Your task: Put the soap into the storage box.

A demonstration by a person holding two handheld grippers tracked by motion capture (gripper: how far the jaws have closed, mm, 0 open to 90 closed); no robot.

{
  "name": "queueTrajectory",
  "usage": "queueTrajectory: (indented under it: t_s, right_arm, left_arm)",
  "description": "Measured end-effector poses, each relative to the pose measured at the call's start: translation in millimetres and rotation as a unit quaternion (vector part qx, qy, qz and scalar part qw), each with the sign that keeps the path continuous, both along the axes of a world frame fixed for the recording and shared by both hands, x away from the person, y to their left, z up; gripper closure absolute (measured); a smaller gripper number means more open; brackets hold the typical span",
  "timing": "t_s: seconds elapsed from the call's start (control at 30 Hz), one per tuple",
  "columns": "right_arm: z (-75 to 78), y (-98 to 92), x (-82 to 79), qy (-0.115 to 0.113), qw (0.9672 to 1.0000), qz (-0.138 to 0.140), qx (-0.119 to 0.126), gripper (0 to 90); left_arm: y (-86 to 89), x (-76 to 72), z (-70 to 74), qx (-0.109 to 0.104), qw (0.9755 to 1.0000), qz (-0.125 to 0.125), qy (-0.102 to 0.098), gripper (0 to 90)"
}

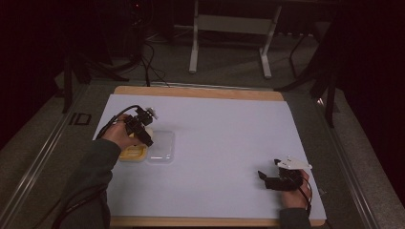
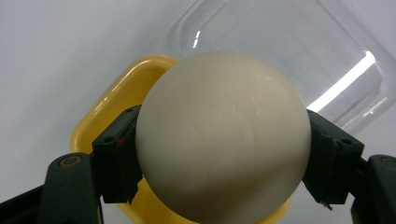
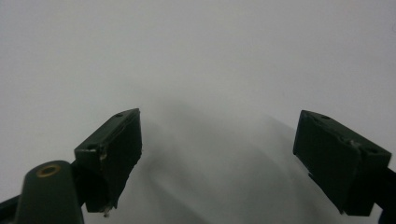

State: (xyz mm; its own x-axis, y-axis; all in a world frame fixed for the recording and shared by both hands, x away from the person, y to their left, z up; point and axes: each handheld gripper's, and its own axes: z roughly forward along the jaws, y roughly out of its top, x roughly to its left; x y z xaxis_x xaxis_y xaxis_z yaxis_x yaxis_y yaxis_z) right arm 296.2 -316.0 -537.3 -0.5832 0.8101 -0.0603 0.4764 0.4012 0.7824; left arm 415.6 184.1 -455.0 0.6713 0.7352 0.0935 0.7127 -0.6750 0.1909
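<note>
A cream-white ball [image 2: 223, 140] sits clamped between the two black jaws of my left gripper [image 2: 224, 158], held just above a shallow yellow tray [image 2: 105, 109]. In the high view the left gripper [image 1: 143, 133] hovers over that yellow tray [image 1: 131, 153] at the table's left, with the ball [image 1: 148, 131] partly hidden by it. A clear plastic lid [image 1: 161, 146] lies right beside the tray; the left gripper view shows the clear lid [image 2: 299, 51] beyond the ball. My right gripper [image 1: 267, 172] rests low at the table's front right, jaws wide apart and empty [image 3: 219, 158].
A pale sheet [image 1: 215, 143] covers the wooden table, whose edge [image 1: 200, 92] shows at the back. Beyond it stand a white frame's legs [image 1: 193, 52] and cables on the floor. A dark stand [image 1: 329, 90] is at the far right.
</note>
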Motion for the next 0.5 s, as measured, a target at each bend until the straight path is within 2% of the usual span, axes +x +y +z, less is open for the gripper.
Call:
queueTrajectory:
  t_s: [0.03,0.5]
  right_arm:
    - [0.0,0.0,0.0,0.000,1.0000,0.000,0.000,15.4]
    - [0.1,0.1,-0.5,-0.001,1.0000,0.000,0.000,15.4]
  left_arm:
    - [1.9,0.6,-0.9,-0.004,1.0000,0.009,0.001,25.6]
    - [10.9,2.1,-1.3,0.000,0.9994,0.035,-0.001,25.6]
